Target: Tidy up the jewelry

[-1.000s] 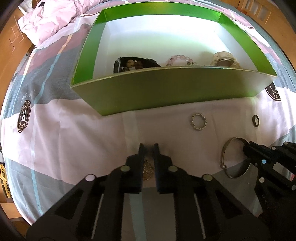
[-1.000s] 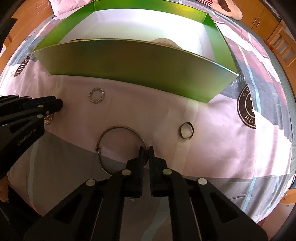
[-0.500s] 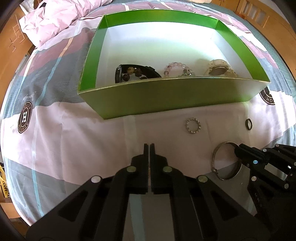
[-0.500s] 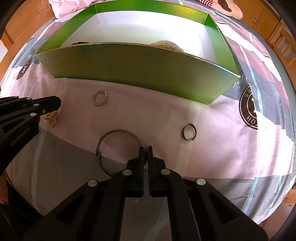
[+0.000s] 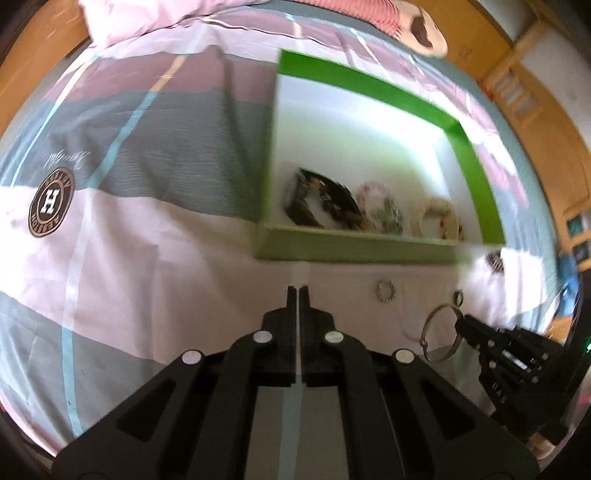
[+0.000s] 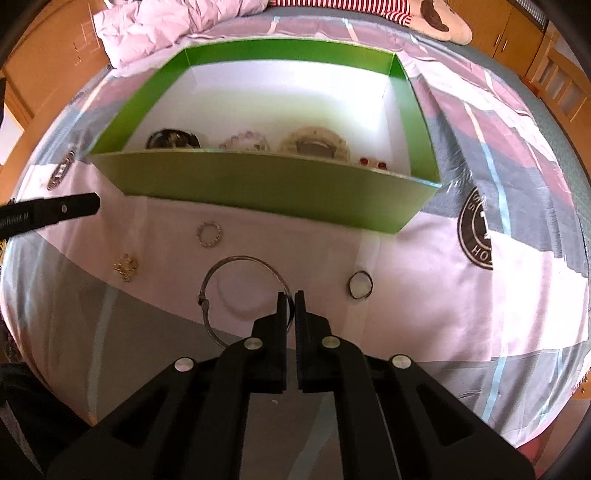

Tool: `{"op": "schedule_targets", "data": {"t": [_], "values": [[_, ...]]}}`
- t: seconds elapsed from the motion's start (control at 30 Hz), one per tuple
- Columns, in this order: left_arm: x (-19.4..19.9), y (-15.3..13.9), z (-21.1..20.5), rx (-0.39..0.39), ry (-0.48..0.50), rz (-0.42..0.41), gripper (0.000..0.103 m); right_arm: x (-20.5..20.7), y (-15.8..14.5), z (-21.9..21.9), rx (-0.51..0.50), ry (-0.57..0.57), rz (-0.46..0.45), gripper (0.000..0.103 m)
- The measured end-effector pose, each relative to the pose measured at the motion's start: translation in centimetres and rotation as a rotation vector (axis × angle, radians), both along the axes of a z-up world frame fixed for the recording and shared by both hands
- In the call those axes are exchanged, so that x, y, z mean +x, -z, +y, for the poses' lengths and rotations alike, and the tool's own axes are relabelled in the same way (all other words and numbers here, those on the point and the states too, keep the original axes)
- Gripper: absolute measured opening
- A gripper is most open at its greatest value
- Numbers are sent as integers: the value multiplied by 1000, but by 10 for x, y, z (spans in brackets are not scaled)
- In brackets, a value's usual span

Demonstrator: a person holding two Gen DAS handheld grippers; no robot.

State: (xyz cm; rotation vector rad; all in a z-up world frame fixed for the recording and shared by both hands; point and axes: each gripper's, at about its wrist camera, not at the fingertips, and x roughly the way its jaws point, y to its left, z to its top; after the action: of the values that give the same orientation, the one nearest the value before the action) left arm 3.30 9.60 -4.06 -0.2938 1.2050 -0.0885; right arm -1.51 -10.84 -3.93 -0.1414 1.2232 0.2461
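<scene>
A green box [image 6: 258, 184] with a white inside lies on the bed and holds a dark bracelet [image 6: 171, 139], a pink bead bracelet [image 6: 245, 142], a pale bangle [image 6: 314, 144] and small red studs [image 6: 373, 162]. In front of it lie a small beaded ring [image 6: 209, 234], a gold brooch [image 6: 125, 266], a thin silver bangle [image 6: 240, 291] and a dark ring [image 6: 360, 285]. My right gripper [image 6: 290, 295] is shut on the silver bangle's right side. My left gripper [image 5: 298, 290] is shut and empty, raised above the sheet; its tip [image 6: 74, 208] shows in the right wrist view.
The bedsheet [image 6: 461, 314] is pink and grey with round logos [image 6: 478, 230]. A crumpled pink duvet [image 6: 177, 22] and a plush toy [image 6: 439, 18] lie behind the box. Wooden furniture [image 6: 546, 48] stands around the bed.
My left gripper closed without taking the gold brooch, then lifted and swung left; the brooch still lies on the sheet. My right gripper rose while shut on the bangle.
</scene>
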Motion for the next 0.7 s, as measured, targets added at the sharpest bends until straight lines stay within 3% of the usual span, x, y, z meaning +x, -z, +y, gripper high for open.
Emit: {"op": "schedule_targets", "data": {"t": [0.17, 0.27, 0.33, 0.4, 0.7], "values": [[1, -3, 10, -13, -27, -2, 1, -1, -4, -3, 5, -7, 5, 3], [-5, 4, -8, 12, 30, 27, 1, -5, 1, -7, 1, -11, 12, 3], [-7, 11, -20, 32, 78, 48, 9, -10, 5, -8, -2, -10, 16, 3], [-10, 17, -34, 53, 122, 65, 28, -11, 6, -7, -3, -10, 19, 3], [-8, 51, -54, 174, 156, 138, 38, -10, 9, 4, -4, -26, 22, 3]]}}
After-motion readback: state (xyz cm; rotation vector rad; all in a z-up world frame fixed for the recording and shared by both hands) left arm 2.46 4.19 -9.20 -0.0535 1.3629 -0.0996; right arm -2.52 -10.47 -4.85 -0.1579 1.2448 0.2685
